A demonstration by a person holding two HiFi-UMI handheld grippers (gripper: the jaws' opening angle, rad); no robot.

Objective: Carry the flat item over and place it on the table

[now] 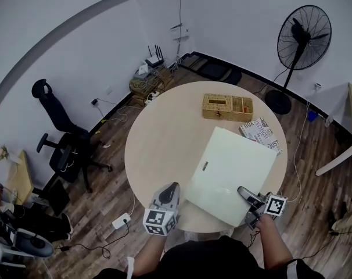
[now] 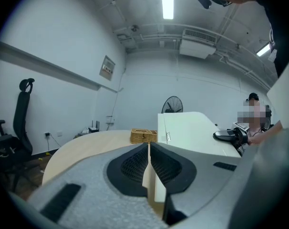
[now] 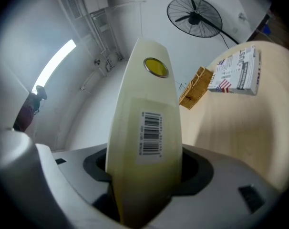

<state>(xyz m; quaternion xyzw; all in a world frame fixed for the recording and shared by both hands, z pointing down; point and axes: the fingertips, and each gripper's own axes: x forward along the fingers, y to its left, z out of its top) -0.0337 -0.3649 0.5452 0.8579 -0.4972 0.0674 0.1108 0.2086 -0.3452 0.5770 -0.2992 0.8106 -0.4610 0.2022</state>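
Note:
A large, flat, pale cream board (image 1: 231, 170) lies over the near right part of the round wooden table (image 1: 164, 138), its near edge past the rim. My left gripper (image 1: 171, 189) is shut on the board's near left corner. In the left gripper view the thin edge (image 2: 159, 185) is pinched between the dark pads (image 2: 130, 168). My right gripper (image 1: 244, 193) is shut on the near right corner. The right gripper view shows the board's edge (image 3: 147, 109), with a barcode label and a yellow sticker, standing up between the jaws. Whether the board touches the table I cannot tell.
A wicker basket (image 1: 227, 107) and a printed booklet (image 1: 261, 133) sit on the table beyond the board. A standing fan (image 1: 301, 45) is at the back right, an office chair (image 1: 63, 138) at the left, and a power strip (image 1: 121, 220) on the floor.

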